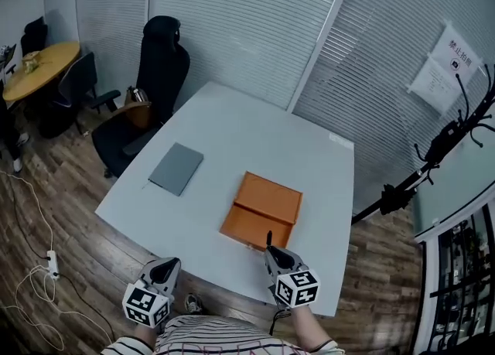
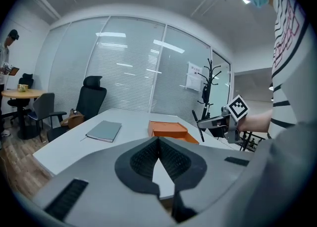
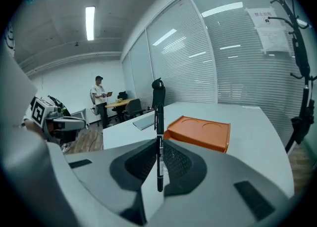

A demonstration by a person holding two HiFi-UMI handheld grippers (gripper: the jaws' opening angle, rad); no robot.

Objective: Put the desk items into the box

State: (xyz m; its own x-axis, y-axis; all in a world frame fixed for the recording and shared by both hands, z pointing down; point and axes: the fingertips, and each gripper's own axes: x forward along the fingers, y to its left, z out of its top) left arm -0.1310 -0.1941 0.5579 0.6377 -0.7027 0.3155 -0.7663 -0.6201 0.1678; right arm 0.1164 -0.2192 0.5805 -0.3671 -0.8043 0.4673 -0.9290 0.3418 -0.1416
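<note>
Two hand-held grippers hang over the near edge of the white table [image 1: 255,133]. The right gripper [image 3: 159,144] has its jaws clamped on a black marker pen [image 3: 159,117], held upright just short of the orange box [image 1: 263,208], and the left gripper [image 2: 158,143] has its jaws pressed together with nothing between them. The box lies open on the table with two round recesses showing in its orange surface, and a grey notebook [image 1: 176,168] lies closed to its left, apart from it.
</note>
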